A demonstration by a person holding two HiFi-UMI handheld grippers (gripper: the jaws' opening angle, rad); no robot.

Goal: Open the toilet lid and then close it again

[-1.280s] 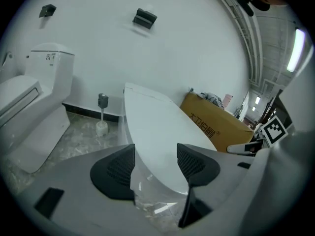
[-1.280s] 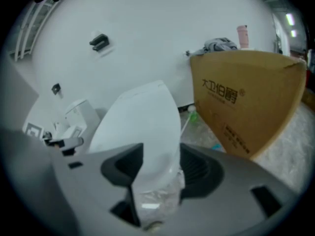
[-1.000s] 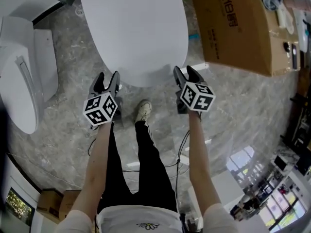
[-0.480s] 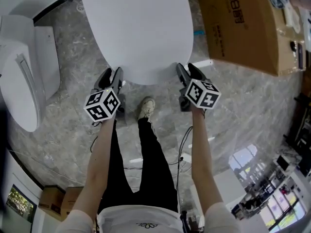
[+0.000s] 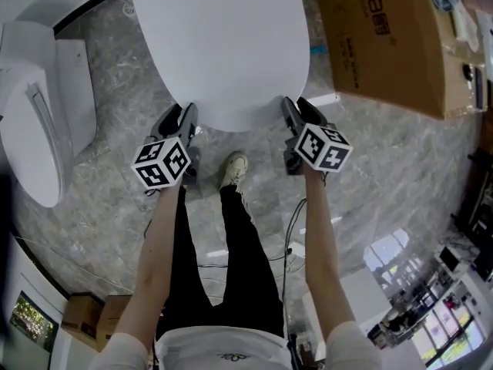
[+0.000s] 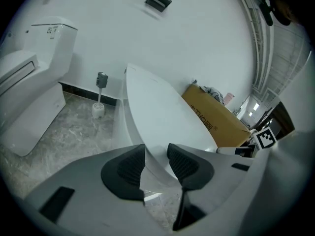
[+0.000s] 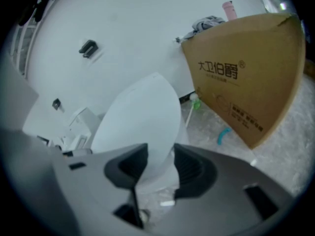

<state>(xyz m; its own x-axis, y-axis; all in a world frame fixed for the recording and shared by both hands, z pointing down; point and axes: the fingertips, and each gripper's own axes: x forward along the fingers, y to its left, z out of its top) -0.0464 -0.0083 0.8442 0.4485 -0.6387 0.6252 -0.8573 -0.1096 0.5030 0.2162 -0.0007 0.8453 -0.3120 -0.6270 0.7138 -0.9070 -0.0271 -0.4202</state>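
Head view overhead, gripper views share toilet lid [image 5: 219,45]

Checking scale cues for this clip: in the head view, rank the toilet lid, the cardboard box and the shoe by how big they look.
1. toilet lid, slightly ahead of
2. cardboard box; both are cut off by the picture's top edge, so their order is unsure.
3. shoe, clearly the smallest.

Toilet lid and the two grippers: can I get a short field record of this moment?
toilet lid: down, closed
left gripper: jaws have just been closing, pads on the lid's front rim
right gripper: jaws have just been closing, pads on the lid's front rim
cardboard box: beside the lid, at the head view's right
task stage: lid not yet lifted
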